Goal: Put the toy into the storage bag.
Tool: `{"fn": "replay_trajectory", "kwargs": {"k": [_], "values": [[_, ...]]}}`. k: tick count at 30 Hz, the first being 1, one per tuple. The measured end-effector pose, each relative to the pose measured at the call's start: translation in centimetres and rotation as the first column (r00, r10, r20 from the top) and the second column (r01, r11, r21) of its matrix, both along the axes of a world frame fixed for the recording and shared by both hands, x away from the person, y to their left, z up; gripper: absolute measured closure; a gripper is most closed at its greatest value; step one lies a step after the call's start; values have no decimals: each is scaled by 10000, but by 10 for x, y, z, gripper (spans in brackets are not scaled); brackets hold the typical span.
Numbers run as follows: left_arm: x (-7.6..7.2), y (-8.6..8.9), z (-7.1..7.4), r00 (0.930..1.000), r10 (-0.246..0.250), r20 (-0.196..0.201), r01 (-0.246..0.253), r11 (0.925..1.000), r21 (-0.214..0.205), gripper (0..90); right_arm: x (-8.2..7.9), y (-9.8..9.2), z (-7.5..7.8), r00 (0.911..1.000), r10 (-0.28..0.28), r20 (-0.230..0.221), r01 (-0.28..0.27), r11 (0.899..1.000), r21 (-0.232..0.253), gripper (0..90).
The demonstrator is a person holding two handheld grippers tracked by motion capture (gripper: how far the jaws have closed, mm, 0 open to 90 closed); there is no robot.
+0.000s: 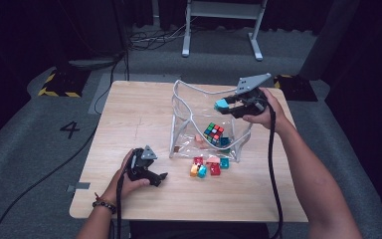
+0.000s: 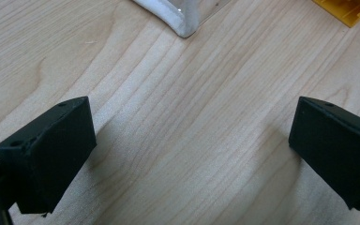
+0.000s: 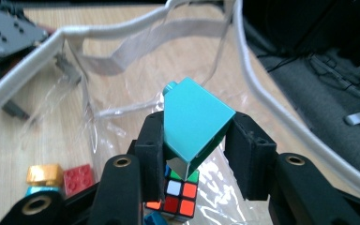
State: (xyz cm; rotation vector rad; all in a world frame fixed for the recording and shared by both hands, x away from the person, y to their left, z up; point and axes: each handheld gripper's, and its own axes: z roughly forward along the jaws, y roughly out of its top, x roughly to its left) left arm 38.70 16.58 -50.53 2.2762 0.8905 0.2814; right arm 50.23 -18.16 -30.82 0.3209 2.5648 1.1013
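Note:
My right gripper (image 1: 225, 105) is held over the open top of a clear plastic bag (image 1: 180, 142) with white trim, shut on a teal block (image 1: 221, 104). In the right gripper view the teal block (image 3: 194, 122) sits tilted between the two pads (image 3: 152, 140), with a Rubik's cube (image 3: 178, 192) below it inside the bag. The Rubik's cube (image 1: 213, 133) lies on the bag's floor beside a few small blocks. My left gripper (image 1: 158, 177) rests low on the table, left of the bag, and its jaws stand open (image 2: 192, 154) over bare wood.
Several loose blocks, red (image 1: 215, 168), orange (image 1: 194, 170) and teal (image 1: 224, 163), lie on the wooden table (image 1: 129, 114) just in front of the bag. A bag corner (image 2: 180, 21) and a yellow block (image 2: 347, 9) are ahead of the left gripper. A black cable (image 1: 273, 164) trails from the right gripper.

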Motion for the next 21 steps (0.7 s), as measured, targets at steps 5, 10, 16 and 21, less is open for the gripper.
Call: {"fn": "replay_trajectory", "kwargs": {"k": [5, 10, 16, 21], "values": [[0, 0, 0, 10000, -24, -31, 24, 10000, -2, 10, 5, 8, -5, 9997, 97, -236, -118, 9958, -906, 602], [0, 0, 0, 10000, -23, -29, 23, 10000, -3, 9, 11, 9, -12, 9973, 192, -710, -326, 9807, -1929, 602], [0, 0, 0, 10000, 15, 18, -15, 10000, -3, 9, 10, 2, -16, 9950, 273, -957, -515, 9640, -2610, 602], [0, 0, 0, 10000, -10, -35, 10, 10000, 10, 9, 6, -12, -14, 9947, 143, -1017, -422, 9597, -2778, 602]]}}
